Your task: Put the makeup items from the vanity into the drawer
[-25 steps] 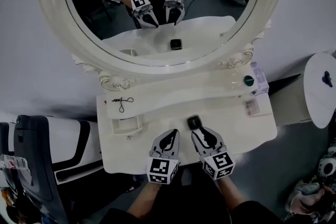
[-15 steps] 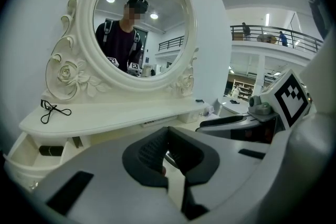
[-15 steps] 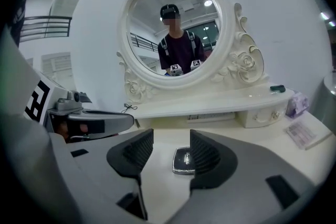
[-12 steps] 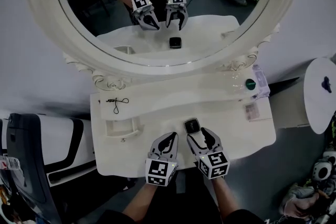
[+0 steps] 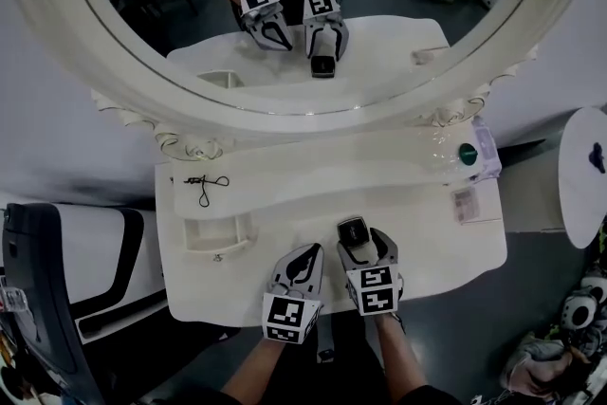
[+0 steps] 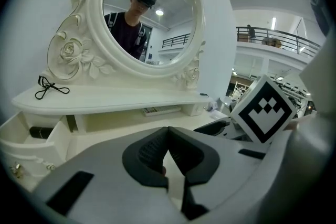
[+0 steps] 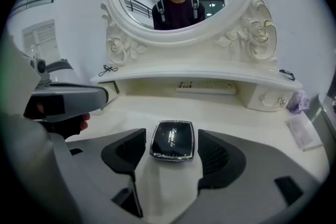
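White tabletop has open room right of the black compact, which lies flat near the front edge. Its long axis seems to point toward the mirror. It lies untouched between the right tongs, which have just been opening wide. The left tongs are clenched together.

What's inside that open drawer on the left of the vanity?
One dark tube-shaped item lies in the drawer. In the left gripper view, the drawer's front wall hides the rest of its floor.
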### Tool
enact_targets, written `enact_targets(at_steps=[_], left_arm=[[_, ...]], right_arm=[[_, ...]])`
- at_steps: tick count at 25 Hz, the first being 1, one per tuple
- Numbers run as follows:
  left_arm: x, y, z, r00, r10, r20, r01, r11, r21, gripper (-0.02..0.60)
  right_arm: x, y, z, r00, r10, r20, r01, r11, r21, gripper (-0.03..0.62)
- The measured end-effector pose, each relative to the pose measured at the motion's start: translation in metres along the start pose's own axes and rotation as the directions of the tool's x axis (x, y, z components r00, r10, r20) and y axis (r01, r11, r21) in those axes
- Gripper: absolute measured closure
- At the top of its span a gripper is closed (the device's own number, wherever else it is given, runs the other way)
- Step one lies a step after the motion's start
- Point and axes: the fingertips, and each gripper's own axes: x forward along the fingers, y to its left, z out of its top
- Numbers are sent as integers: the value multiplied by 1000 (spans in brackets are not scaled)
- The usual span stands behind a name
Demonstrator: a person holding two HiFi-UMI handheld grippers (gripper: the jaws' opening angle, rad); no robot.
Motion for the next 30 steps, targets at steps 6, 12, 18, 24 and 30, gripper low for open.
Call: enact_targets(at_steps=[6,12,18,24,30], left_arm=[[4,10,-10,1000,1,-15,-2,1000,-23,566],[5,15,-12,1000,-2,-22,2,999,-32,566],[7,14,-16,999,-7,-32,6,999,-38,566],[6,17,-19,999,-3,-39,1,999,-43,566],[3,11,-23,999,-5,-43,3,999,-49,566]], right_arm=[[19,1,-7,996,-16,-88,14,1000,-13,296],[24,0,-7,996,-17,-87,19,1000,22,296],[30,0,-11,995,-33,-93,33,999,-5,289],[34,0,-12,995,-32,-98,30,999,-21,284],[32,0,-10,997,-29,-78,28,999,-17,285]])
